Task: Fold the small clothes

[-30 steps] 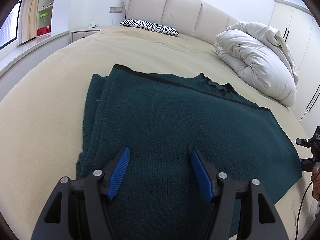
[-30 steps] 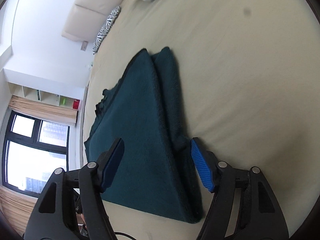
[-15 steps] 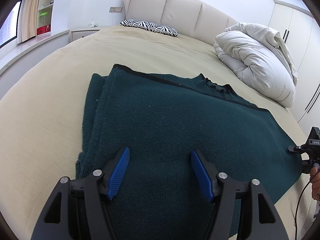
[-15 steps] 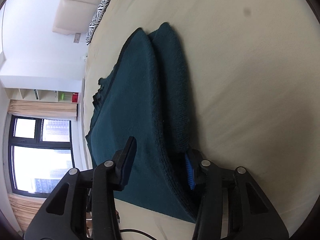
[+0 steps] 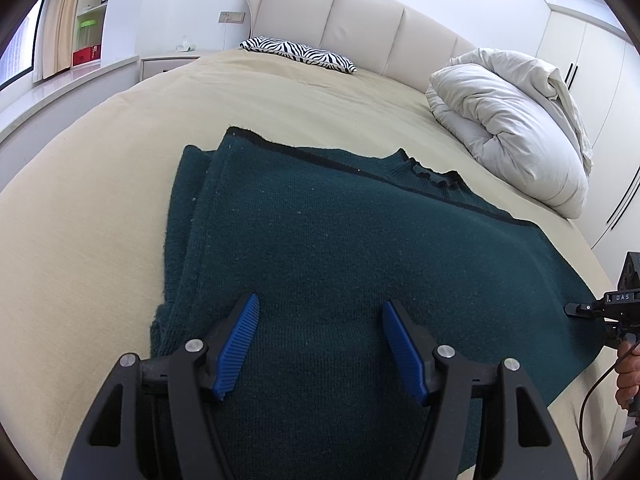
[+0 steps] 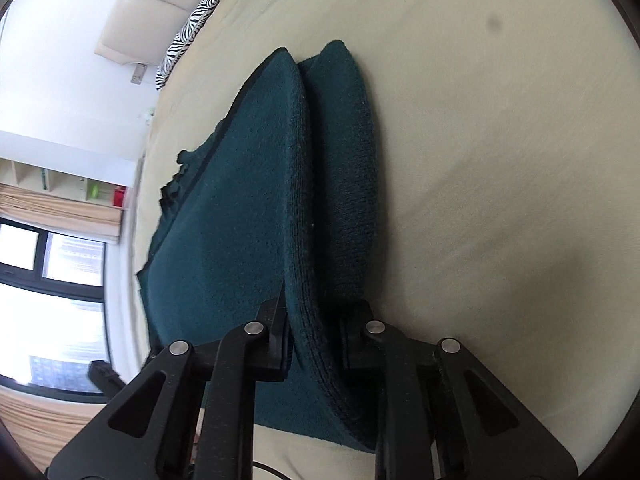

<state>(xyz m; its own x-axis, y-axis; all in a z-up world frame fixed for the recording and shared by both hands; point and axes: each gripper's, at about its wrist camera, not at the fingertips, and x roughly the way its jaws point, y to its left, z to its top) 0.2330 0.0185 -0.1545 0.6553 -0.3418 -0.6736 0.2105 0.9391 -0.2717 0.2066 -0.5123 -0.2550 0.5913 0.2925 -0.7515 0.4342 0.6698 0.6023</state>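
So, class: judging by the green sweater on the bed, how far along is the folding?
Done: the green sweater lies flat on the bed, its sides already folded in. In hand: the right gripper is closing on the sweater's edge, cloth between its fingers; the left gripper hovers open above it. Left: the final fold across.

black gripper, ribbed blue pads, silver screws
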